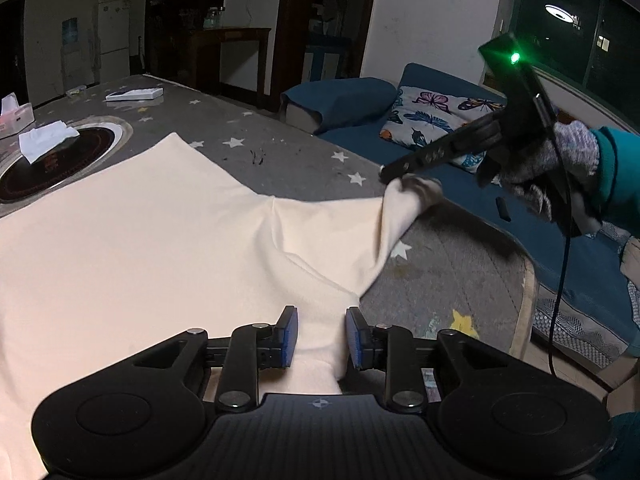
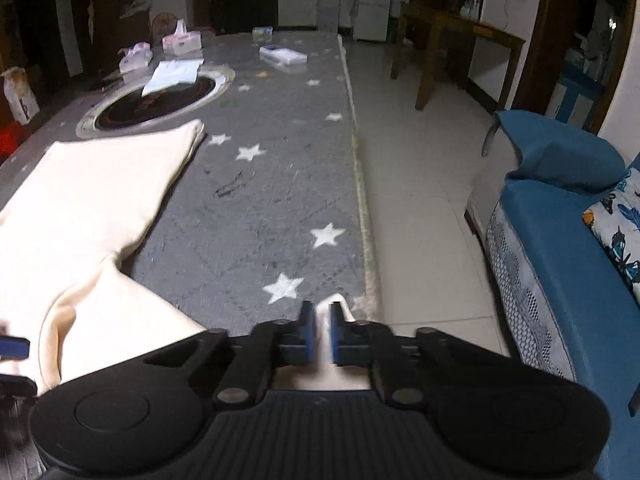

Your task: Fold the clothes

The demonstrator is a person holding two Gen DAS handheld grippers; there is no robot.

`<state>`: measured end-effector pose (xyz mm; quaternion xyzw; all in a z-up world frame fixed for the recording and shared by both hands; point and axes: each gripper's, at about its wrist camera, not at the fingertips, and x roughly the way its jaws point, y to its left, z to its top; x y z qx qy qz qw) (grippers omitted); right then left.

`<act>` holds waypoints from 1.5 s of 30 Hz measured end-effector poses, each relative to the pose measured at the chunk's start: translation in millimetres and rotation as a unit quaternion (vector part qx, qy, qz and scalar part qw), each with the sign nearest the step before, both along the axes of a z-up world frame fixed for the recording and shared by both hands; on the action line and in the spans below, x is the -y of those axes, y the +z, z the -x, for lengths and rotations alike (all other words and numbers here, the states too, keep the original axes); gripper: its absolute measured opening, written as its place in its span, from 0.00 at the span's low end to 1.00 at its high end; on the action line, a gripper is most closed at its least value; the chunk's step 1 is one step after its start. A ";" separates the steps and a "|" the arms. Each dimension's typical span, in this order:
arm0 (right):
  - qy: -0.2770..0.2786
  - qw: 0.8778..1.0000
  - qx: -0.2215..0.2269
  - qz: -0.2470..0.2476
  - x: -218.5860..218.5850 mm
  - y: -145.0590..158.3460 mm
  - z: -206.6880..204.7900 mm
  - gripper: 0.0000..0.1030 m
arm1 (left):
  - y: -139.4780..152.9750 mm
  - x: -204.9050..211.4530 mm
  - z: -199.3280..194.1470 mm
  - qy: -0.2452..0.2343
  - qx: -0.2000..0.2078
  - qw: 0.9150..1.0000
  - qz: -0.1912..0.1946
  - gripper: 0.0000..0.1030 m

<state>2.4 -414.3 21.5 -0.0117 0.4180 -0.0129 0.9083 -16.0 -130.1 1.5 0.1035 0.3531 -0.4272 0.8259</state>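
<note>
Your cream garment lies spread over the near part of the bench, flat across most of its width, with one corner drawn out toward the bench's right edge. That corner is lifted off the grey star-printed cover and pinched in your right gripper: its fingers are nearly together with a strip of cream cloth squeezed between the blue pads. In the left wrist view you can see the same gripper coming in from the right, held by your gloved hand, with a green light glowing on its body.

Your left gripper sits over the near edge of the garment. Its fingers stand narrowly apart, a fold of cloth running up between them; the pads do not appear to press on it.

Further out on the bench, a round dark inset plate lies beyond the garment, with a white cloth or paper on it. Tissue packs and a flat white box sit toward the far end; any print on them is too small and blurred for you to read. To the right of the bench are the tiled floor and a blue sofa with a butterfly-pattern cushion.
</note>
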 end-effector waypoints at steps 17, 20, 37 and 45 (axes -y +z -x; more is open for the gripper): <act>-0.087 0.991 0.098 0.022 31.6 26.2 43.6 0.07 | -2.9 -3.1 5.0 -0.017 0.002 1.000 0.002 0.37; -0.076 0.993 0.092 -0.018 33.4 20.3 41.0 0.13 | -3.0 -2.5 6.4 -0.019 0.004 1.000 0.000 0.38; 0.020 0.995 0.058 0.083 -46.0 -11.5 -11.9 0.03 | -4.2 -3.0 7.6 -0.018 0.005 1.000 0.000 0.40; -0.080 0.994 0.060 0.051 10.6 -15.5 29.8 0.03 | -5.5 -2.2 8.0 -0.024 0.010 1.000 0.000 0.42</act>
